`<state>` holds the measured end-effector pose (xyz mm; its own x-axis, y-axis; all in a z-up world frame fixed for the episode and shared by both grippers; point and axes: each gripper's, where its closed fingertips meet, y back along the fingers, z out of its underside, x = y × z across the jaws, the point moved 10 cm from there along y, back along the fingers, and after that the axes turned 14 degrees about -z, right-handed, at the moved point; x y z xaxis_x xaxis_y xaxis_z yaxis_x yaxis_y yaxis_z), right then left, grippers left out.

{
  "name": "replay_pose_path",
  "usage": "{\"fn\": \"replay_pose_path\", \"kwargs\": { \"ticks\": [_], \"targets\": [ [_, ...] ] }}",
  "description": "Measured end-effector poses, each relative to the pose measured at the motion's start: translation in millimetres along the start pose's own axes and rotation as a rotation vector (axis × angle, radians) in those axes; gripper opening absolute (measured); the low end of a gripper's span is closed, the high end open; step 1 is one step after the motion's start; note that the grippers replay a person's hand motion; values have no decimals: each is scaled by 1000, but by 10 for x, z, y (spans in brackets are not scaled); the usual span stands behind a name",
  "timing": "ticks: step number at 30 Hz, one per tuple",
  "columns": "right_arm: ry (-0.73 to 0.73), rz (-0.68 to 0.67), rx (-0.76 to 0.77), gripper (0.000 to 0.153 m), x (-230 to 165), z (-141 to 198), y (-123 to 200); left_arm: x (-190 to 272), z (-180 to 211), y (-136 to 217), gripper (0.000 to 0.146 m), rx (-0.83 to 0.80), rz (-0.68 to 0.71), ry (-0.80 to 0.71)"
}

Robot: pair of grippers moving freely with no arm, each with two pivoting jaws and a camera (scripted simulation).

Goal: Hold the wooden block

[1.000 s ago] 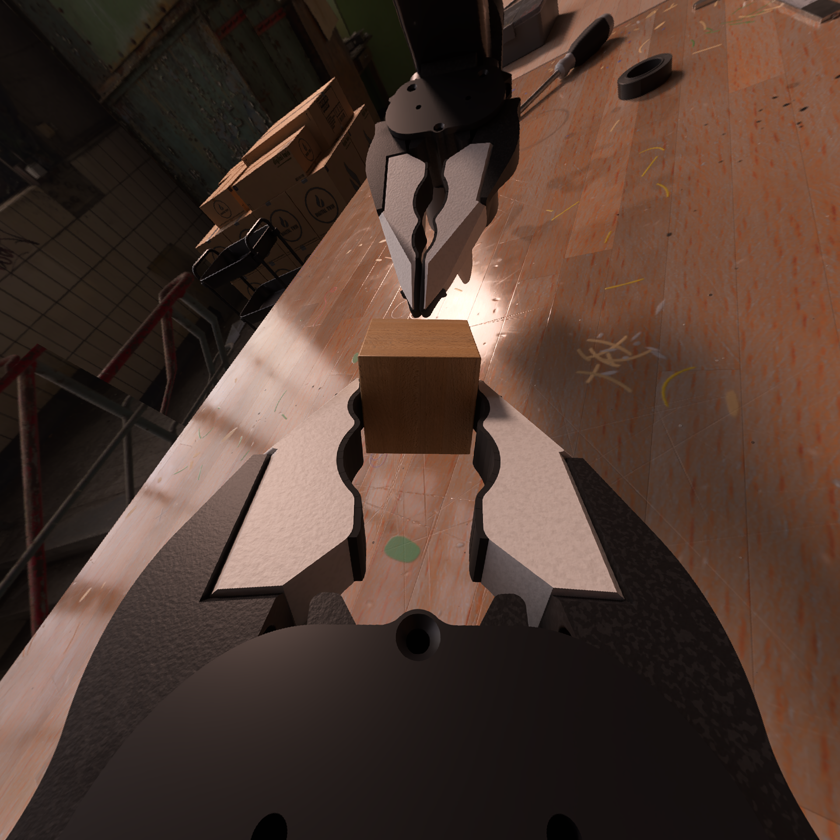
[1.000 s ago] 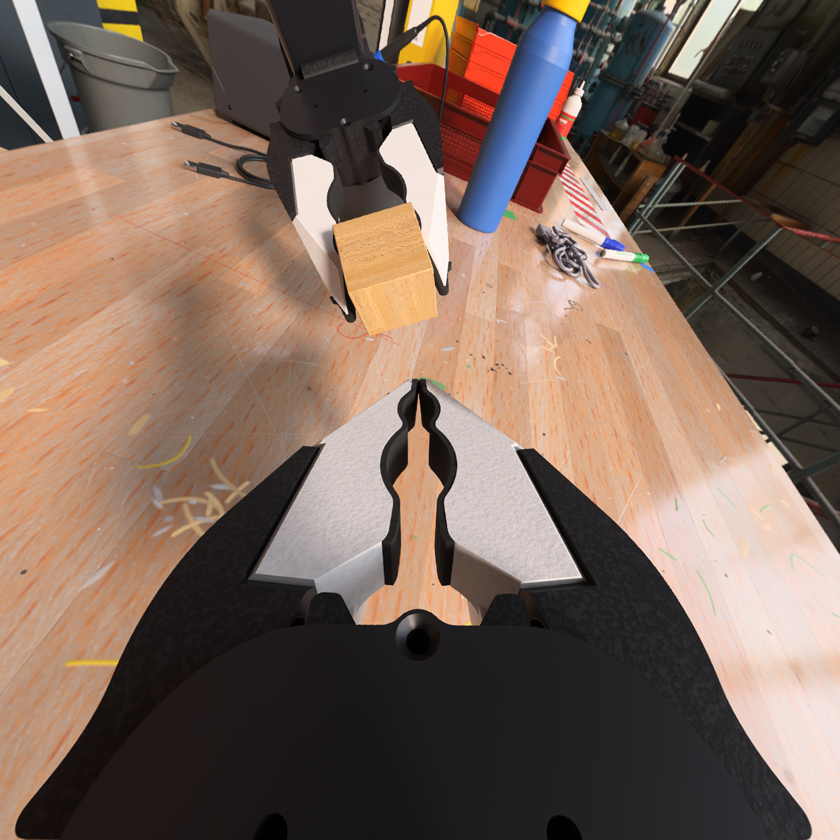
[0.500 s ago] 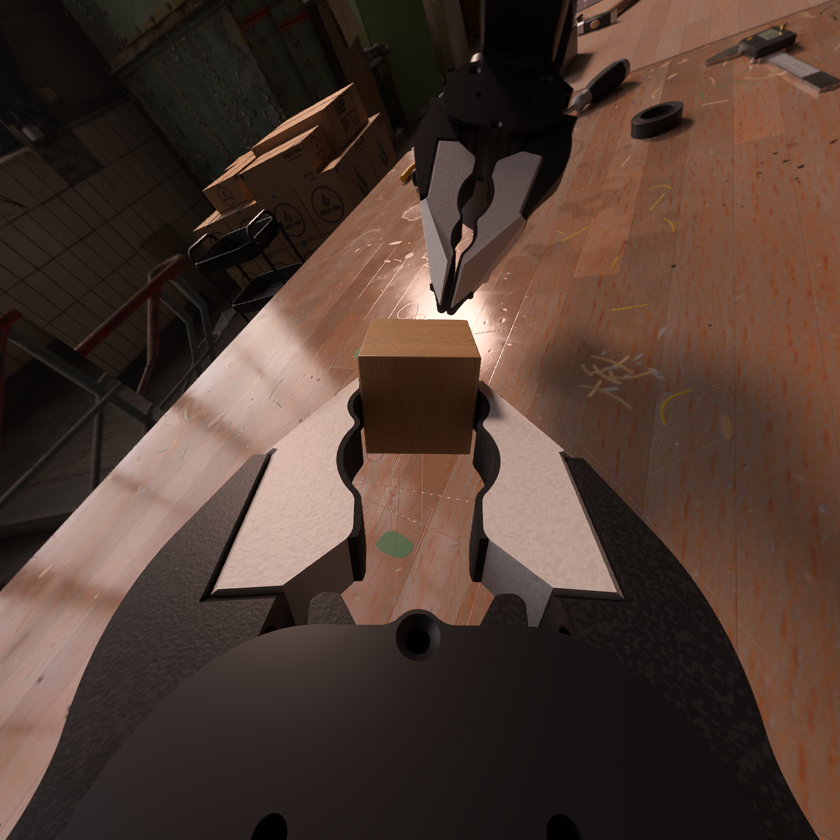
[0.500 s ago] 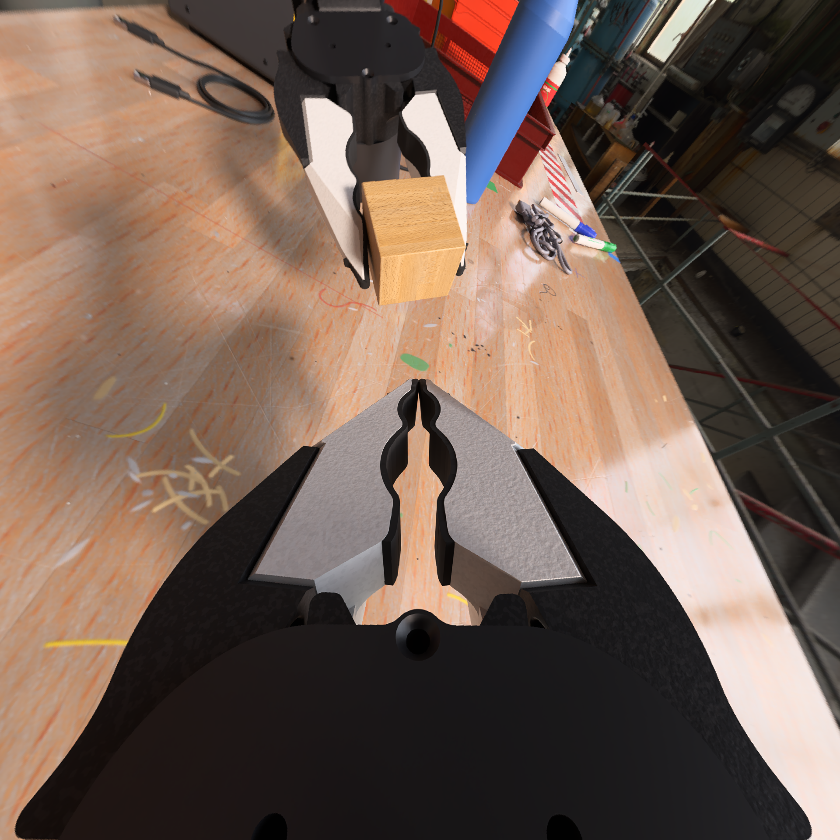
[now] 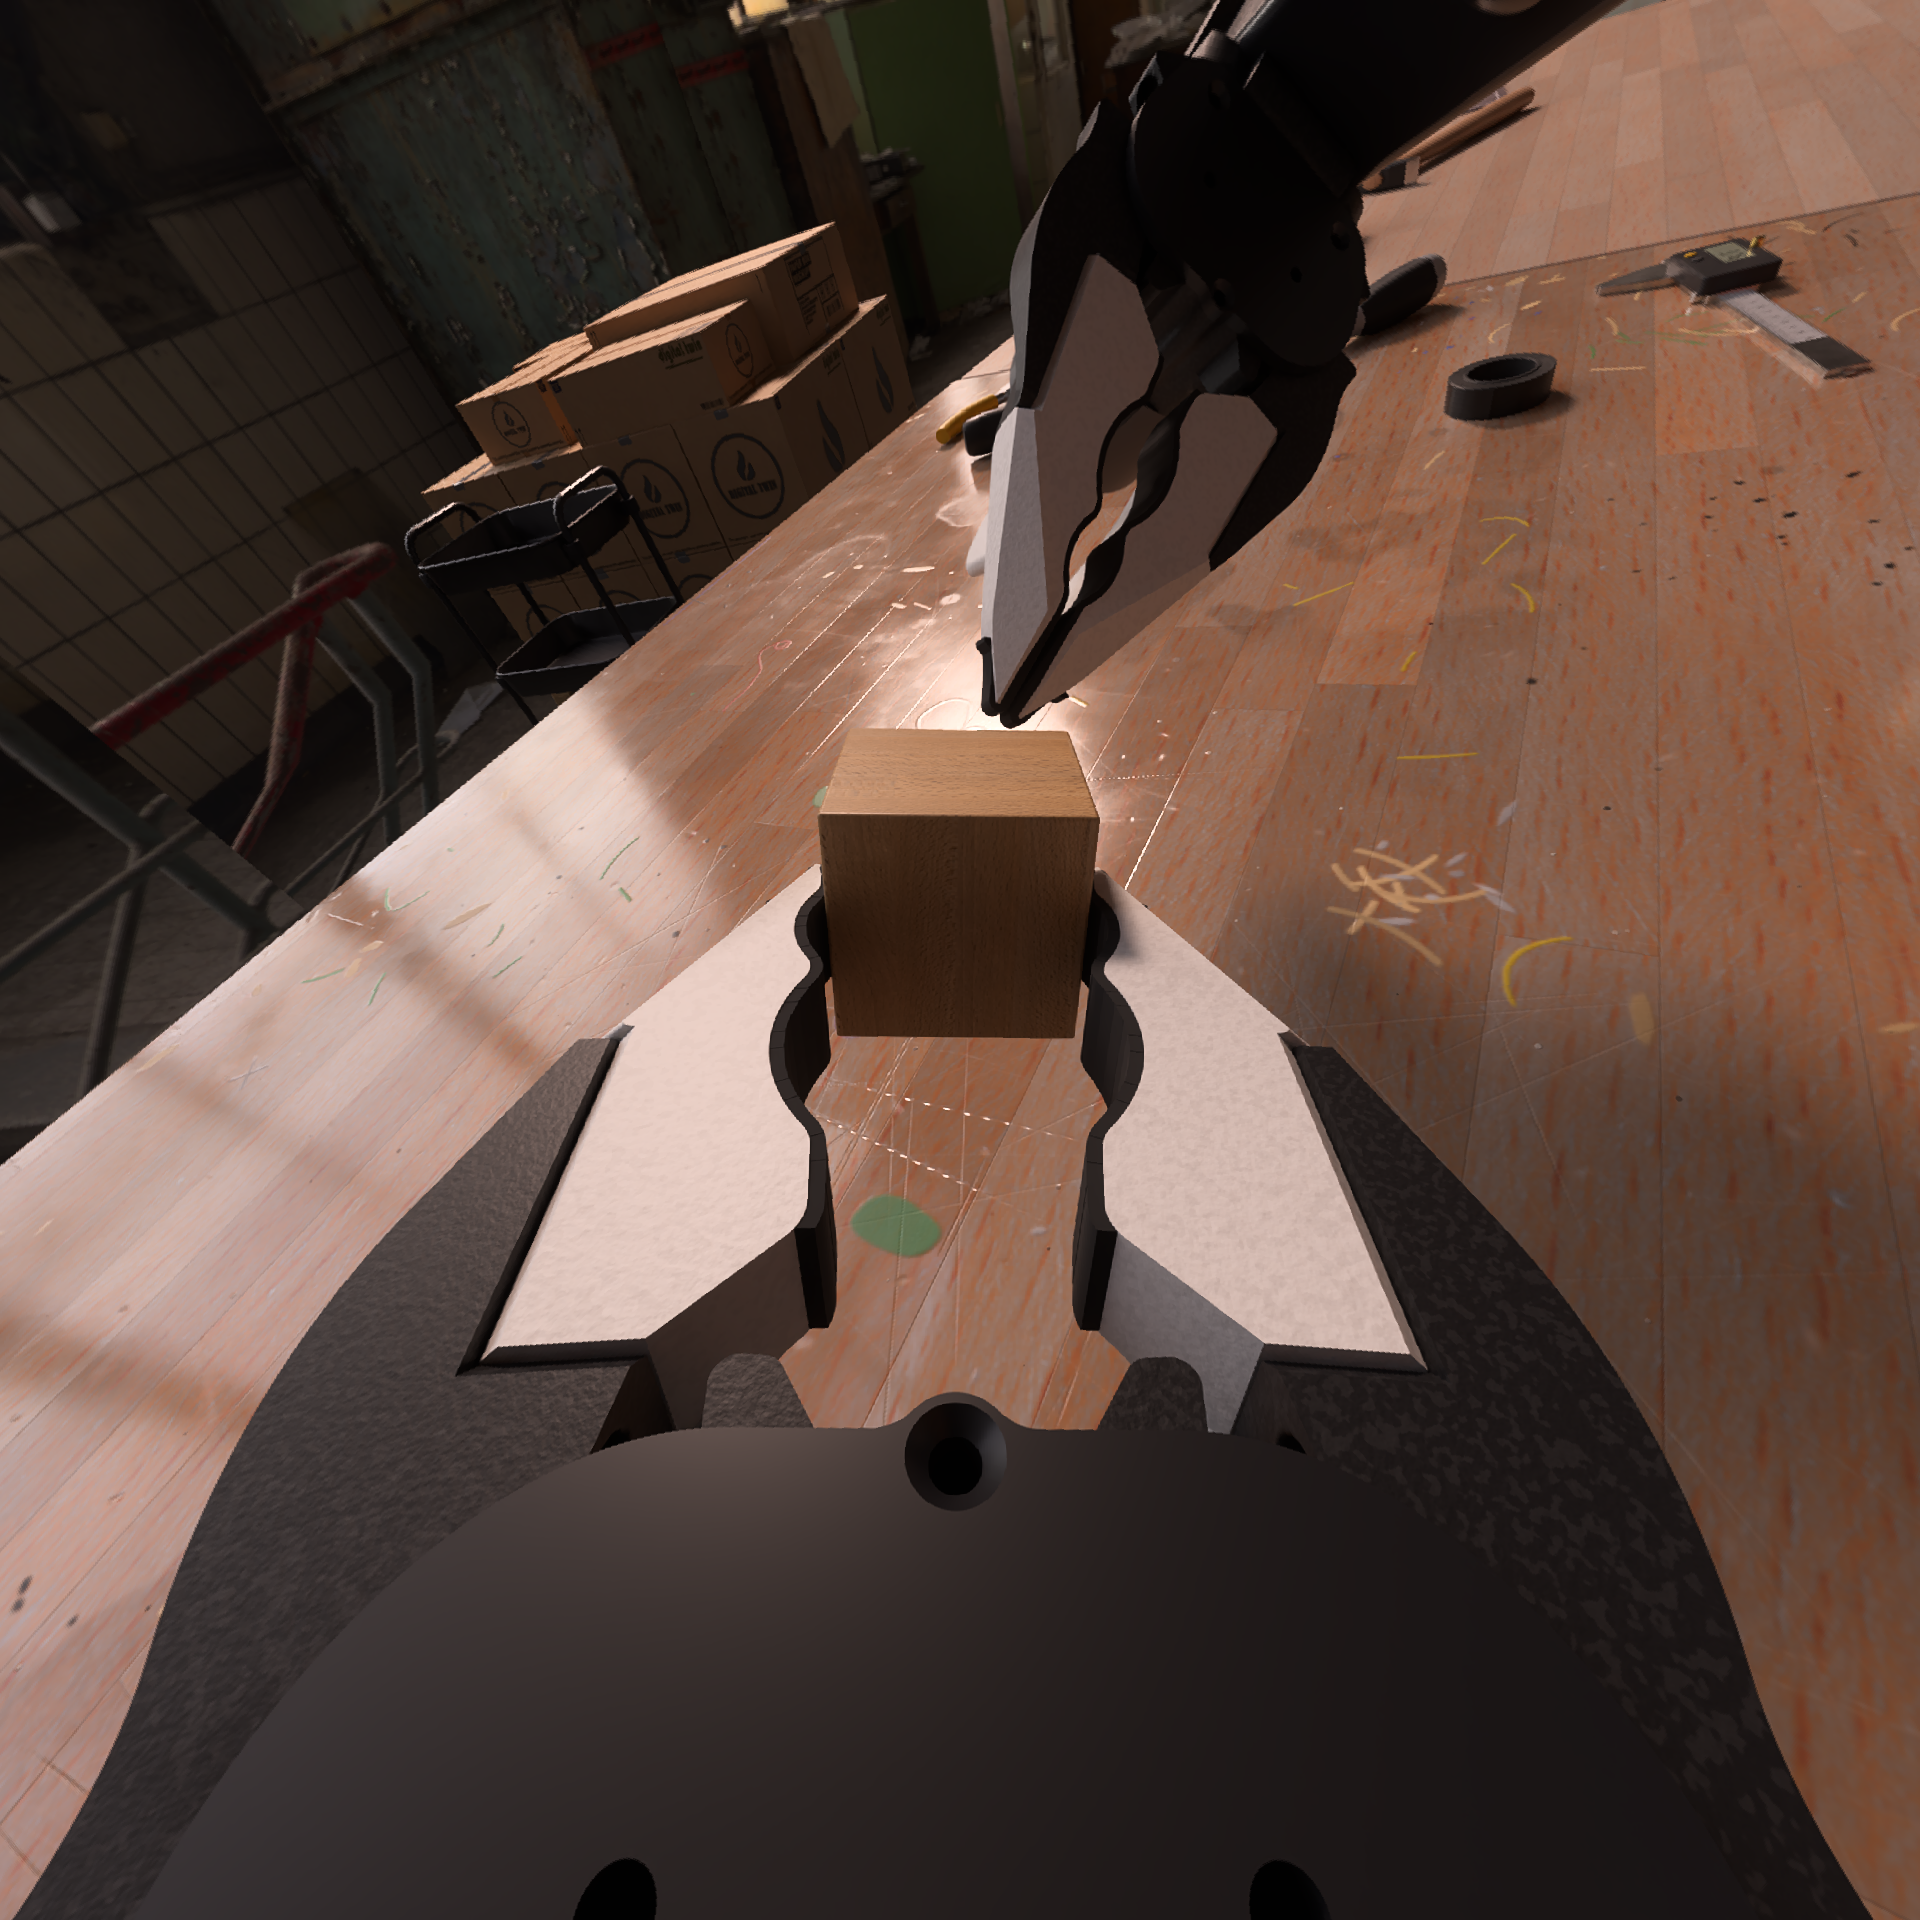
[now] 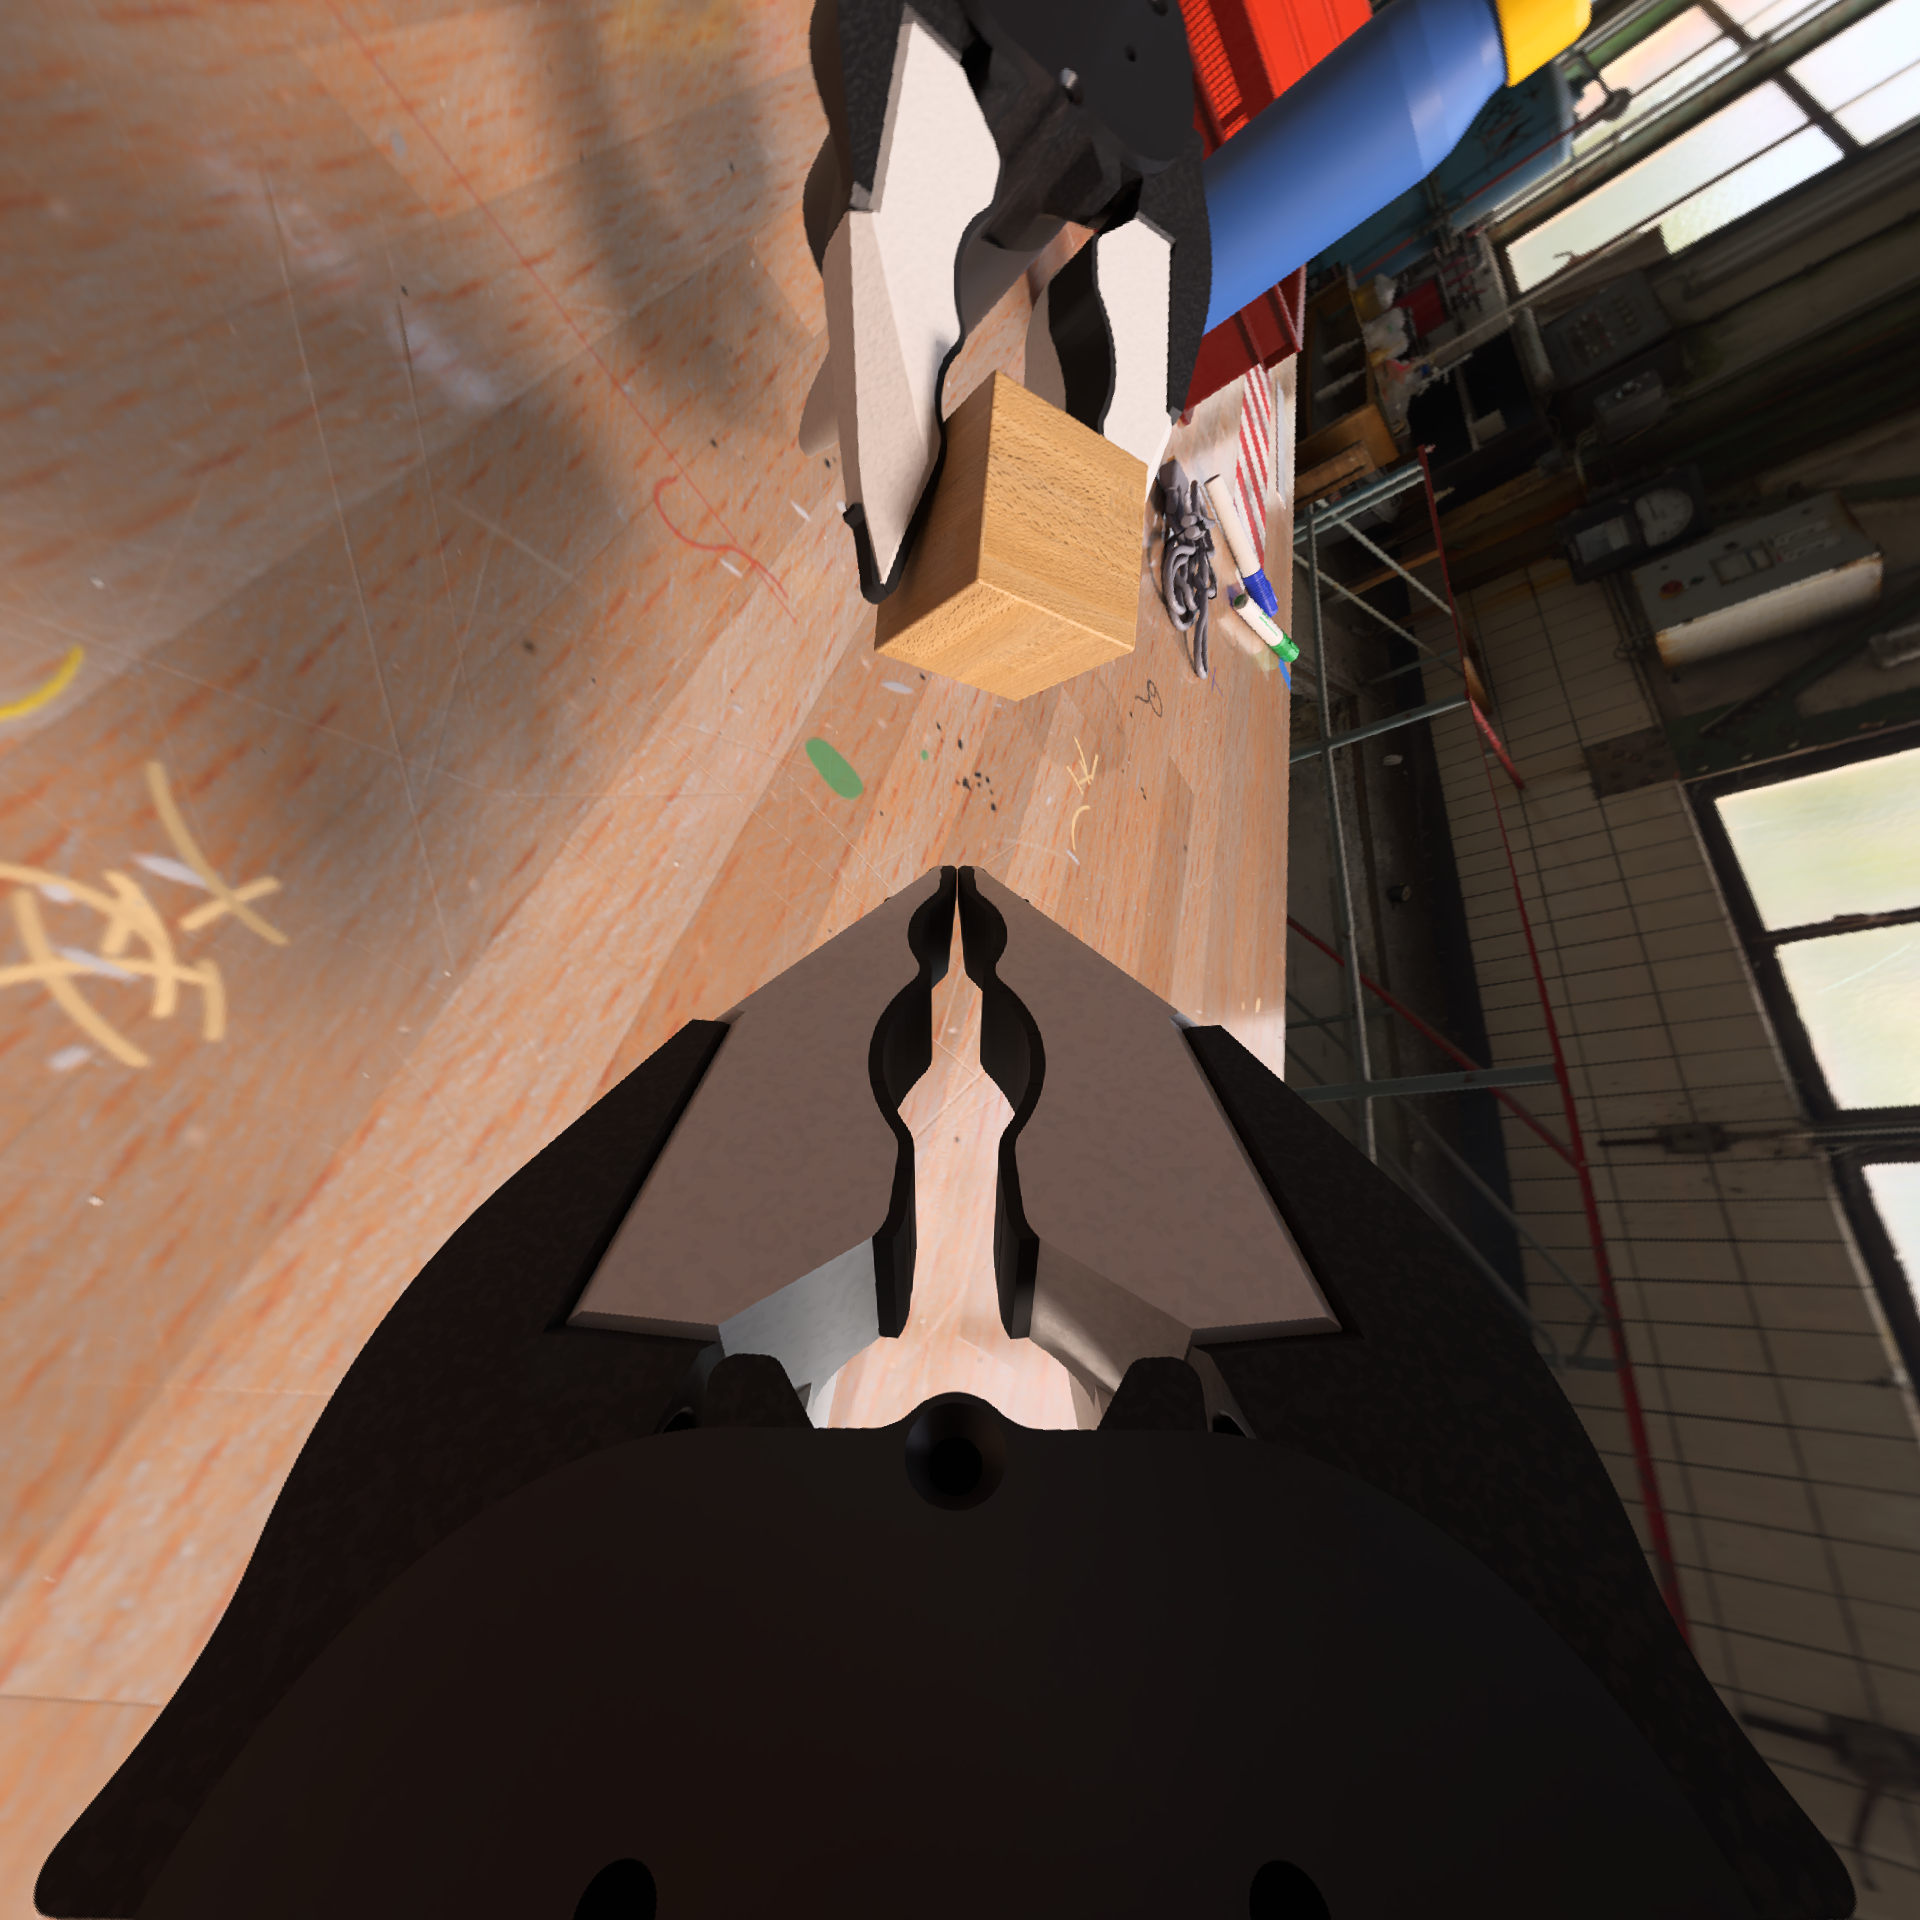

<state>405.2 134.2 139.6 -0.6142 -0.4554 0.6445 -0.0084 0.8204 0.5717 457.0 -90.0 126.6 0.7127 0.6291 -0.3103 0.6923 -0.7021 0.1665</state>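
Note:
The wooden block (image 5: 958, 883) is a plain light-brown cube. My left gripper (image 5: 958, 914) is shut on it, with the tips of both fingers on its sides, and holds it above the wooden workbench (image 5: 1558, 831). In the right wrist view the block (image 6: 1023, 545) hangs in the left gripper (image 6: 1013, 499) over the bench. My right gripper (image 6: 956, 878) is shut and empty, its tips together, a short way from the block. In the left wrist view the right gripper (image 5: 1013, 701) points down just beyond the block.
On the bench lie a black tape roll (image 5: 1501, 384), a caliper (image 5: 1725, 301), a tall blue cylinder (image 6: 1351, 166), a red crate (image 6: 1247, 312), a grey chain (image 6: 1190, 561) and markers (image 6: 1252, 587). Cardboard boxes (image 5: 675, 405) stand beyond the bench edge (image 6: 1288, 831).
The right gripper has rolled to one side and stays shut near the block. The left gripper still holds the block and has tilted back a little.

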Motion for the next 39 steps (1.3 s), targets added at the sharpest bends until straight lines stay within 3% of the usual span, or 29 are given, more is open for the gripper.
{"fn": "replay_pose_path", "kwargs": {
  "ticks": [11, 20, 27, 31, 34, 37, 39],
  "targets": [
    [283, 33, -234, 0, 94, -92, -26, -92, 39, 4, 46, -10, 3, 73],
    [377, 128, -481, 0, 9, -143, -78, -110, 59, -2, 46, -23, 2, 106],
    [342, 118, -471, 0, 7, -112, -84, -103, 64, -1, 46, -21, -2, 85],
    [175, 165, -367, 0, -11, -76, -44, -94, 64, 4, 46, -18, -3, 71],
    [-140, 232, -228, 0, -27, -10, 37, -94, 65, 5, 46, -17, -1, 69],
    [-556, 63, 61, 0, -25, 78, 69, -107, 71, 6, 46, -17, 1, 79],
    [-703, -23, 248, 6, 5, 118, 83, -121, 73, 7, 46, -20, 3, 90]
  ]
}}
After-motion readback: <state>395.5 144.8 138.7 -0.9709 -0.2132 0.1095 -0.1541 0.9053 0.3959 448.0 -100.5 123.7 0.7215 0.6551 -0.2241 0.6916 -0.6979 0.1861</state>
